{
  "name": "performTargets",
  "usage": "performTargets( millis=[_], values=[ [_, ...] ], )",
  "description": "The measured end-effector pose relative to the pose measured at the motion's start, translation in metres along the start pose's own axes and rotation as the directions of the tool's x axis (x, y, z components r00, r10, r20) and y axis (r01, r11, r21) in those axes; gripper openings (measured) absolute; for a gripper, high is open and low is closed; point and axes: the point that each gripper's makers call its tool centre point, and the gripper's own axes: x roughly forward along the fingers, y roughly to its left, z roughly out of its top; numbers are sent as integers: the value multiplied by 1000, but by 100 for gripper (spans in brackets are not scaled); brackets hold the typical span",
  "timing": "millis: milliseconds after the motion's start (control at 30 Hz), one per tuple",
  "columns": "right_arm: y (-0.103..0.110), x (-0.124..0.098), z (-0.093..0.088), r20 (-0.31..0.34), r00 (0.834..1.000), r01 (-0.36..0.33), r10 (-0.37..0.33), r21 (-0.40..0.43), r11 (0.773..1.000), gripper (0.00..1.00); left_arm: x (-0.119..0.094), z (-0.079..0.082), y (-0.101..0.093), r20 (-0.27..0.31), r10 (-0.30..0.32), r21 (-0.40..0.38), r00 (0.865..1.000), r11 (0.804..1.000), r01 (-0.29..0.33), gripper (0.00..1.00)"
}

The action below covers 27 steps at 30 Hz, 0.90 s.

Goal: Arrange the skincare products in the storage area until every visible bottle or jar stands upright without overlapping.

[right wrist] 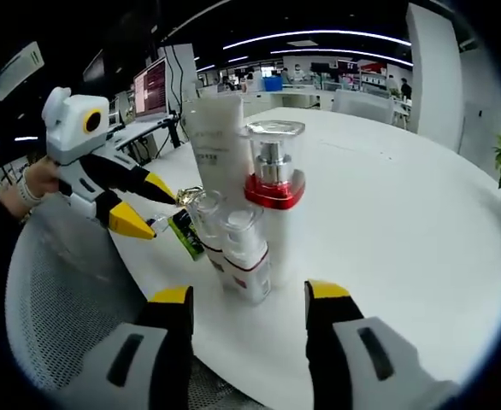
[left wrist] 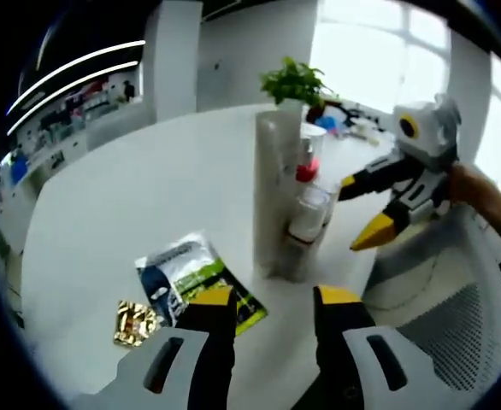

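Nearest in the left gripper view we see our left gripper [left wrist: 272,301] with its yellow-tipped jaws spread and nothing between them, hovering above the white round table [left wrist: 148,196]. Just past the left jaw lies a flat sachet [left wrist: 197,280] printed in silver, blue and green, and beside it a small gold foil packet [left wrist: 136,322], both flat on the table. Beyond them, near the table's edge, the skincare products stand upright in a tight cluster: a tall grey tube [left wrist: 276,192], a pump bottle with a red collar [left wrist: 307,171] and a small white bottle with a clear cap [left wrist: 309,213], so close that we cannot tell whether they touch. To the right of the cluster our right gripper [left wrist: 363,212] comes in, held by a hand [left wrist: 473,190], its jaws parted and empty, above a white mesh chair [left wrist: 443,307]. Farther off stands a green plant [left wrist: 295,82]. In the right gripper view the right gripper [right wrist: 249,297] shows its jaws apart and holding nothing, pointed at the same cluster: two small clear-capped bottles [right wrist: 238,248] in front, the pump bottle with the red collar [right wrist: 274,175] behind them, and the tall tube [right wrist: 218,141] at the back left. Left of the cluster is the left gripper [right wrist: 152,209], jaws open and empty, held by a hand [right wrist: 30,184]. Beyond stretches the bare table [right wrist: 404,196].
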Motion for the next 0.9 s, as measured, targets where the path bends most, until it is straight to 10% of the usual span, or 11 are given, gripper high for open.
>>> performTargets(
  millis=[900],
  values=[
    [15,-19,26,38,998,44,-43,-8,999,90,-54,-8,26,55,143,-35,988,989,-142,65]
  ],
)
